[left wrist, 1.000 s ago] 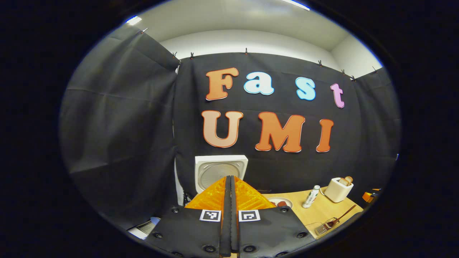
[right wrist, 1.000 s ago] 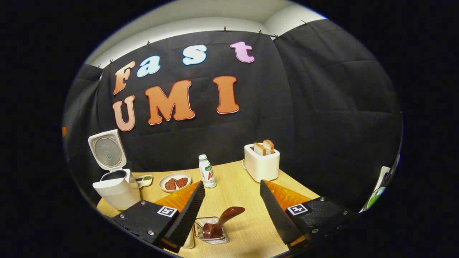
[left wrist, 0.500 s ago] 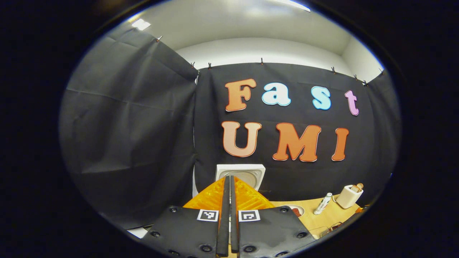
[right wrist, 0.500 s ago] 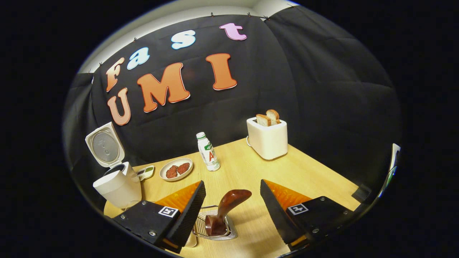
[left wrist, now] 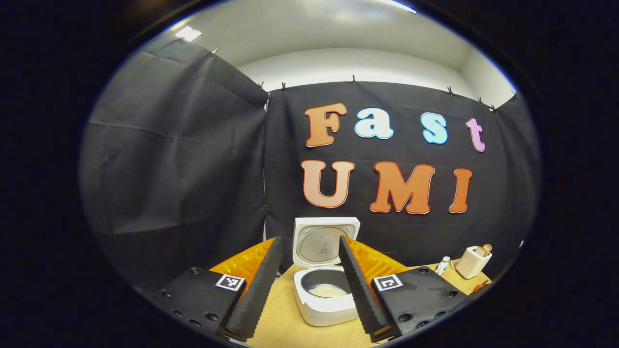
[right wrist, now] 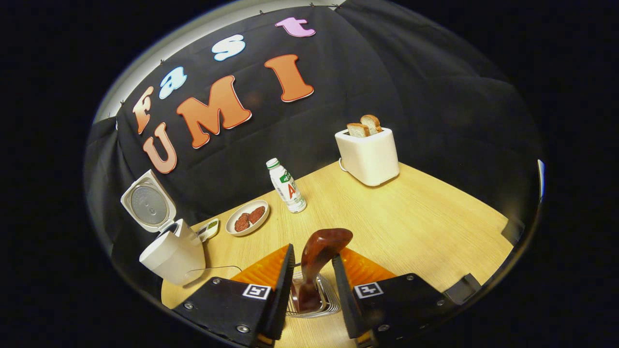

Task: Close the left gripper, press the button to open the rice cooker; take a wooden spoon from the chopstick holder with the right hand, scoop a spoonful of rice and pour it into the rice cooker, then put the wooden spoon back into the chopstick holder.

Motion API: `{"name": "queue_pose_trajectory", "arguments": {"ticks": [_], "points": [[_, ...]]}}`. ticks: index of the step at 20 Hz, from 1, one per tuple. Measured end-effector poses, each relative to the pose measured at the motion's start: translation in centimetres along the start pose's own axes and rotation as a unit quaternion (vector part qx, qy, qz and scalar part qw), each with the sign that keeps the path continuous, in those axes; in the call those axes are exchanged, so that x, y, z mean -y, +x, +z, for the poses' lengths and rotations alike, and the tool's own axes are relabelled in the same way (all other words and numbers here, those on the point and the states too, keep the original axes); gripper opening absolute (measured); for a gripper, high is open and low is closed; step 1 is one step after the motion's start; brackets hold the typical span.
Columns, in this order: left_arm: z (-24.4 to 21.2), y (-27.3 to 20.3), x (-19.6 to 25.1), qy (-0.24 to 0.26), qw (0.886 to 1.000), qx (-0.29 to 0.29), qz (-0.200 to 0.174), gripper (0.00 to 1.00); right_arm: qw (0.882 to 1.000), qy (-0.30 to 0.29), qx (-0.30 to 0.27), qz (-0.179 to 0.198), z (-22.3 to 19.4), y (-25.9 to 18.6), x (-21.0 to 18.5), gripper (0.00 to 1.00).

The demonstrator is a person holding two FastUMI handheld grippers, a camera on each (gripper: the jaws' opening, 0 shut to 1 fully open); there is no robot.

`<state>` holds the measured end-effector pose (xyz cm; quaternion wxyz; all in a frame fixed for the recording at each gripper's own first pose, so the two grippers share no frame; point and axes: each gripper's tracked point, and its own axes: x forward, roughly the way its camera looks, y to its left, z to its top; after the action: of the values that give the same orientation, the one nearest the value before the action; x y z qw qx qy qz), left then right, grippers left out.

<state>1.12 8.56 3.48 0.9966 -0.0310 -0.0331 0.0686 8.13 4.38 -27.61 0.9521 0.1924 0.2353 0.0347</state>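
Reaching for the wooden spoon point(right wrist: 316, 261) in the chopstick holder point(right wrist: 329, 302): right tongs point(right wrist: 312, 263) half-closed, flanking its handle, contact uncertain. Left tongs point(left wrist: 307, 258) spread, empty, framing the open rice cooker point(left wrist: 326, 295) at 6 o'clock. Next: pinch, lift.

A pale wood grain is being shown by the counter point(right wrist: 416, 217). The rice cooker point(left wrist: 325, 309) is being seen in white, with a grey inner pot and a silvery disc inside its raised lid point(left wrist: 326, 240). A glossy reddish-brown is being shown by the wooden spoon point(right wrist: 319, 251), standing in a silver wire chopstick holder point(right wrist: 325, 303). The toaster point(right wrist: 370, 157) is being seen in cream, holding brown-crusted bread slices point(right wrist: 365, 125). A white bottle point(right wrist: 287, 185) with a green cap and a red-and-green label is being seen beside a white plate point(right wrist: 248, 218) carrying dark red patties.
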Motion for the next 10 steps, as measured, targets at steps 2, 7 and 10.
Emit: {"name": "queue_pose_trajectory", "arguments": {"ticks": [2,7,10], "points": [[-0.2,-0.2,0.0,0.004,1.000,-0.002,0.002,0.88,1.000,0.006,-0.001,0.005,0.1,0.2,0.0,0.35],[-0.5,-0.2,0.2,0.000,1.000,-0.005,-0.002,1.00,0.999,0.040,-0.016,0.004,-0.1,0.3,-0.9,0.16],[-0.5,-0.2,0.0,-0.001,1.000,-0.004,-0.006,1.00,1.000,0.010,-0.006,0.000,0.2,0.1,-1.8,0.06]]}}
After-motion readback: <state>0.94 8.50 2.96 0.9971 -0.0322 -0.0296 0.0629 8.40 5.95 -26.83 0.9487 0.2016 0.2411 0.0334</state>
